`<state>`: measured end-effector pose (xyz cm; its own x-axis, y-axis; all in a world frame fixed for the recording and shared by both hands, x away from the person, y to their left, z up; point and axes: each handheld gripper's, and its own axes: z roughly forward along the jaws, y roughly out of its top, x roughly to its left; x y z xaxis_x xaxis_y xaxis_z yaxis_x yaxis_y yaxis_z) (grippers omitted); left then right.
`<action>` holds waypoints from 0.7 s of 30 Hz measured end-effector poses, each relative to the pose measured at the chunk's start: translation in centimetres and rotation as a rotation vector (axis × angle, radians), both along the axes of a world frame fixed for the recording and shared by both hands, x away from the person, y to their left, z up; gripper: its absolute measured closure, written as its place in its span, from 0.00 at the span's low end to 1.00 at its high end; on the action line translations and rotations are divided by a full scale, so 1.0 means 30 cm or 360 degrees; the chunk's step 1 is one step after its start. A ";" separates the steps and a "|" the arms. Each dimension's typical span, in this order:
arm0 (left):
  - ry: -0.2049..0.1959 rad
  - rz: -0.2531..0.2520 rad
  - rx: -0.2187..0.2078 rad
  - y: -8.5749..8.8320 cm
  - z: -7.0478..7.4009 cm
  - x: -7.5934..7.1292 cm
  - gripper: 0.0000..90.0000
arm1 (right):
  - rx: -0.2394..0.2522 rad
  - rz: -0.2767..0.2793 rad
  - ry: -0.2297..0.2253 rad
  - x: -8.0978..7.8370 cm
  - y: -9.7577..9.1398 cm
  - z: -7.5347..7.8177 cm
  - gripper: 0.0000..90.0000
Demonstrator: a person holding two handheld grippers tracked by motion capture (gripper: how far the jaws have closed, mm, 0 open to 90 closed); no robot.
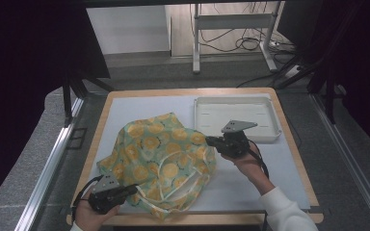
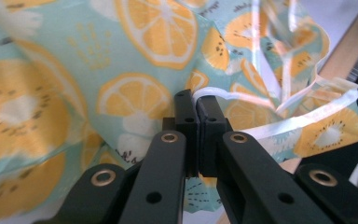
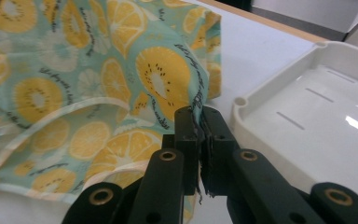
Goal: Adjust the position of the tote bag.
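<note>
Lying crumpled at tabletop centre: soft, light turquoise fabric bag printed with orange slices. Left gripper jaws clamping its white-trimmed rim at seven o'clock; right gripper jaws pinching the three o'clock edge. Probably sagging, slipping easily; hems gripping best.

White shallow tray at far right of table, on a pale grey mat; wooden table edge framing mat; metal frame legs and loose cables on floor beyond.
</note>
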<state>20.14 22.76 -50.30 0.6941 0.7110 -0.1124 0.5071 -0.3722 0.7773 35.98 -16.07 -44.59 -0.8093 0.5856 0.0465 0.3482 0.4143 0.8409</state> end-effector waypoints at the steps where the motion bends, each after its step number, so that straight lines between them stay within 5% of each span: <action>1: 0.0005 0.0015 -0.0002 0.008 -0.001 0.001 0.99 | 0.0010 0.0008 0.0015 -0.006 -0.001 -0.001 0.95; 13: 0.0030 0.0099 0.0008 0.058 -0.019 0.025 0.99 | 0.0012 0.0022 0.0049 -0.096 -0.036 -0.033 0.96; 21: 0.0043 0.0156 0.0015 0.085 -0.025 0.036 0.99 | -0.0008 0.0061 0.0178 -0.131 -0.013 -0.111 0.96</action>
